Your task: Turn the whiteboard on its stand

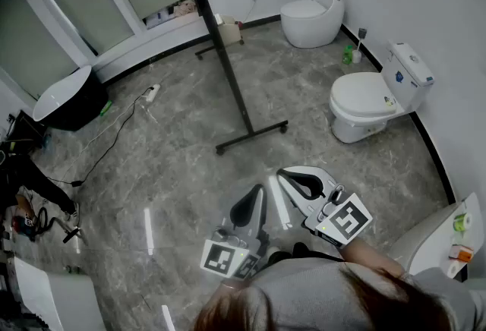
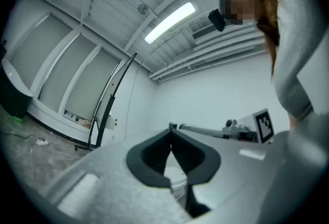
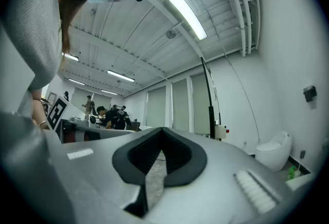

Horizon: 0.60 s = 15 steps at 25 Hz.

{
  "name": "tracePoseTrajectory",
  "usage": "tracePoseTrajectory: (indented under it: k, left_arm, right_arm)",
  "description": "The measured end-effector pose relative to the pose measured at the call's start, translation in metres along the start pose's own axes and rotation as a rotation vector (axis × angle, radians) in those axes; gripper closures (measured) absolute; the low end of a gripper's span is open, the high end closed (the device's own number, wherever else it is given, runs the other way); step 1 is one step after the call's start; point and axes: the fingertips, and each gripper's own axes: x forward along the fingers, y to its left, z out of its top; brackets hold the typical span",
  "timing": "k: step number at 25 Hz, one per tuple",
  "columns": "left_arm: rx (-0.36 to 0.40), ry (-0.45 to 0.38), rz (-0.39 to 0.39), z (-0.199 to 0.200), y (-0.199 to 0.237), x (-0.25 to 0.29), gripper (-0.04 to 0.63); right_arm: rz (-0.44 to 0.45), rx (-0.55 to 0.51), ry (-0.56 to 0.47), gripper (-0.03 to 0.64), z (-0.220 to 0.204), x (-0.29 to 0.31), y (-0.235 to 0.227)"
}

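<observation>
On the grey marbled floor, towards the middle of the room, the whiteboard is seen edge-on as a thin dark line rising from the foot bar of its stand. It is found well apart from both tools. The left hand-held gripper and the right hand-held gripper are held side by side low in the head view, close to the person's grey sleeve, and are pointed towards the stand.

In the left gripper view the left hand-held gripper's jaws are shown pressed together at the tips, with nothing pinched between them. The board is seen far off at the left as a dark slanted edge. In the right gripper view the right hand-held gripper's jaws are likewise closed on nothing (only floor is seen through the slit behind the tips), and the board is seen to the right as an upright dark edge.

A white toilet is placed against the right wall, a rounder one further back, and a black-and-white tub at the left.
</observation>
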Motion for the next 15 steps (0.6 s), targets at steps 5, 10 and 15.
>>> tracePoseTrajectory:
  k: [5, 10, 15]
  left_arm:
    - [-0.015, 0.005, 0.006, 0.0001, 0.0011, -0.0003, 0.594]
    - [-0.016, -0.005, 0.016, -0.0009, -0.0006, 0.0006, 0.594]
    - [-0.015, 0.0, 0.026, -0.002, -0.0011, 0.0005, 0.594]
  right_arm:
    - [-0.007, 0.004, 0.009, 0.612, 0.0015, 0.0002, 0.0004]
    - [-0.004, 0.001, 0.015, 0.612, -0.0009, -0.0027, 0.0]
    - [-0.014, 0.03, 0.008, 0.612, -0.0002, -0.0049, -0.0031]
